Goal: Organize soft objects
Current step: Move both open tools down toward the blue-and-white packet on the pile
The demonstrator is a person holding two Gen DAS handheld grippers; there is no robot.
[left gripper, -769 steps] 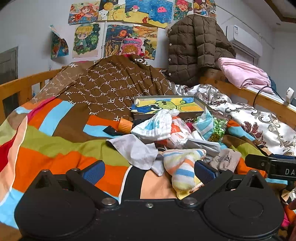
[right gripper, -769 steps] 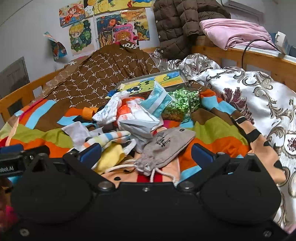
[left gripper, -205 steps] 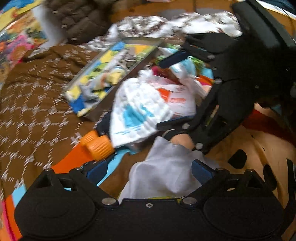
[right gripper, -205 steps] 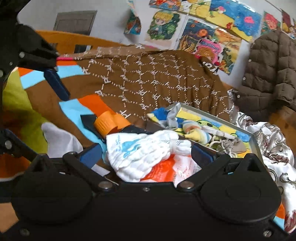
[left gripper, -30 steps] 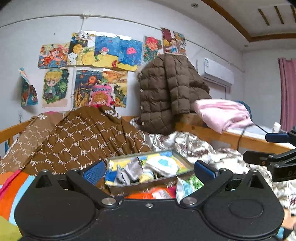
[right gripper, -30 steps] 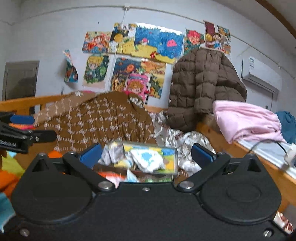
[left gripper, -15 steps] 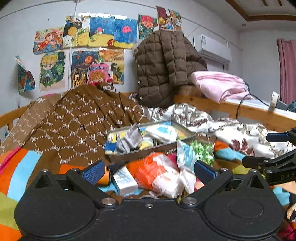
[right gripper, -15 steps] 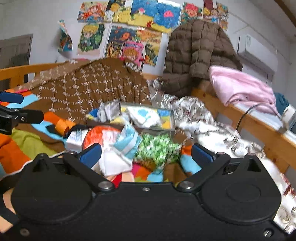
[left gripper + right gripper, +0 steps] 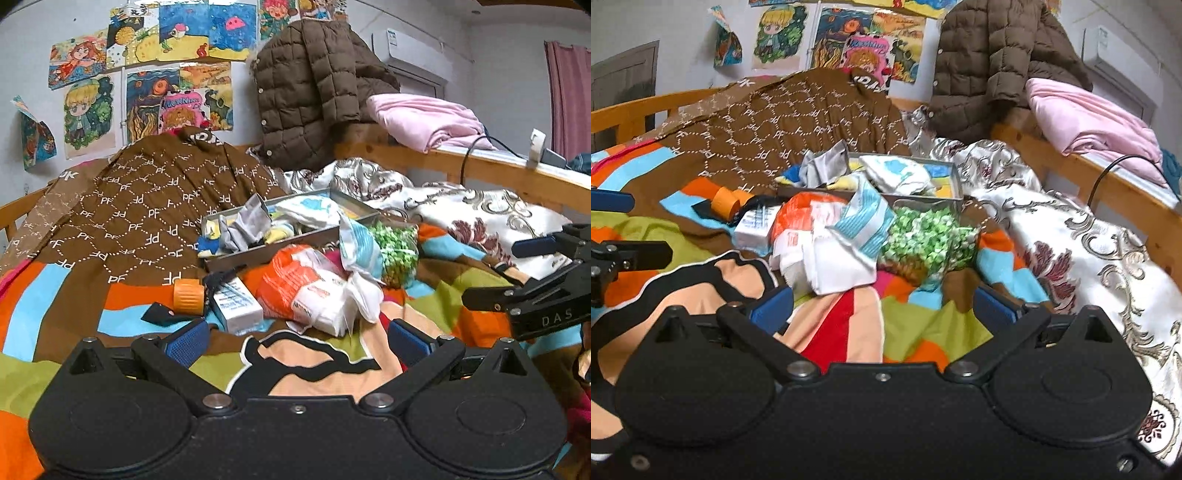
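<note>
I hold both grippers, left [image 9: 295, 341] and right [image 9: 882, 304], spread wide and empty above the blanket [image 9: 317, 363]. Socks and cloths [image 9: 258, 223] already sit in the tray [image 9: 273, 245]. Next I'd approach low and pinch only fabric, skipping the wrapped packets [image 9: 310, 288].

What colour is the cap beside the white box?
Orange cap, clearest in the left wrist view, left of the white box.

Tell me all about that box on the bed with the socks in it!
The tray is a shallow grey box, metal by its look, with a bright cartoon picture inside. It sits tilted on the bedding beside the brown quilt. A grey cloth, a white-and-blue cloth and a yellow sock lie in it. Packets press against its front wall.
</note>
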